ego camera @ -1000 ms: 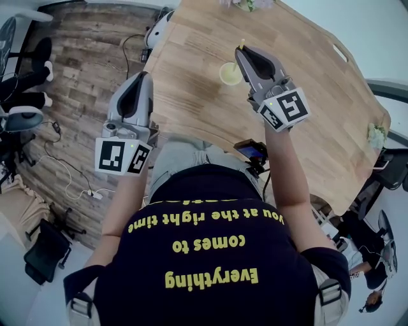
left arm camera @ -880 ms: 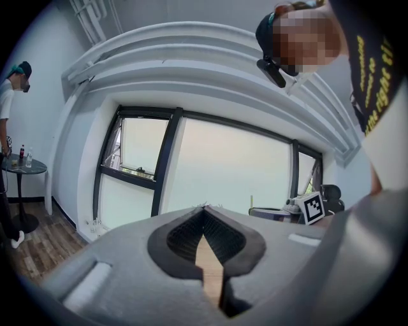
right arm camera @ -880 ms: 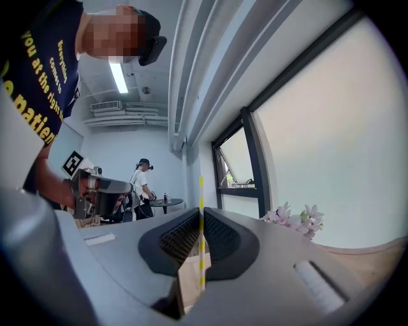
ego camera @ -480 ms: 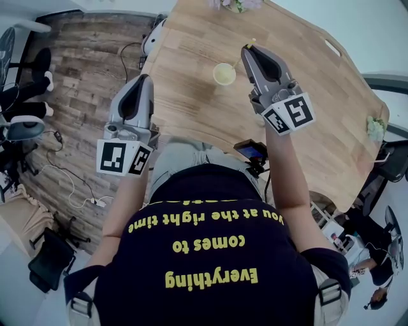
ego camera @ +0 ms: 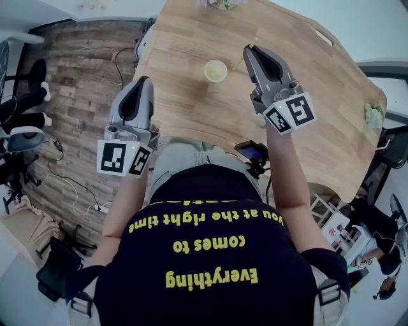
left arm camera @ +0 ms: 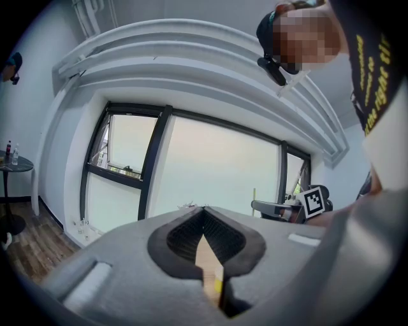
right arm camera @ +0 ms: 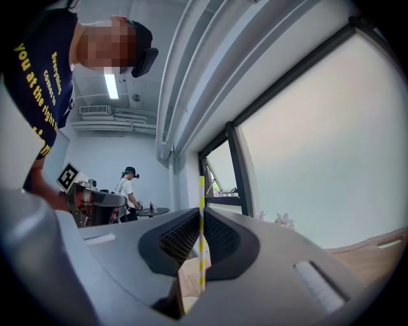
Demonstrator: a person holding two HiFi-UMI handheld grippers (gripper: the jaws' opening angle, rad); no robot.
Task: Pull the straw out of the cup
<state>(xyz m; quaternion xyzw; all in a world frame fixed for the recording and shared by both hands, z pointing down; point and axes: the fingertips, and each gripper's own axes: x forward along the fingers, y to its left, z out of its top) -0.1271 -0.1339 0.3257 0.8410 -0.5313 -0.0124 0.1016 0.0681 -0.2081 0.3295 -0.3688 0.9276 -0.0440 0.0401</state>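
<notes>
A pale yellow-green cup (ego camera: pixel 215 70) stands on the wooden table (ego camera: pixel 319 108). My right gripper (ego camera: pixel 250 51) hangs above the table to the right of the cup, shut on a yellow-and-white striped straw (ego camera: pixel 254 43). In the right gripper view the straw (right arm camera: pixel 201 235) stands upright, clamped between the dark pads, its top well above them. The straw's lower end seems to hang clear of the cup. My left gripper (ego camera: pixel 141 83) hovers by the table's near-left edge with its jaws shut and nothing in them (left arm camera: pixel 204 211).
Flowers (ego camera: pixel 217 3) sit at the table's far edge and a small plant (ego camera: pixel 373 116) near its right edge. Office chairs (ego camera: pixel 25 137) and cables lie on the wood floor at left. A person (right arm camera: pixel 131 190) stands by a small round table (right arm camera: pixel 152 211) across the room.
My right gripper has risen and drawn to the right, away from the cup, taking the straw with it. The straw's tip was at the cup's rim a second ago and now hangs apart from it.
</notes>
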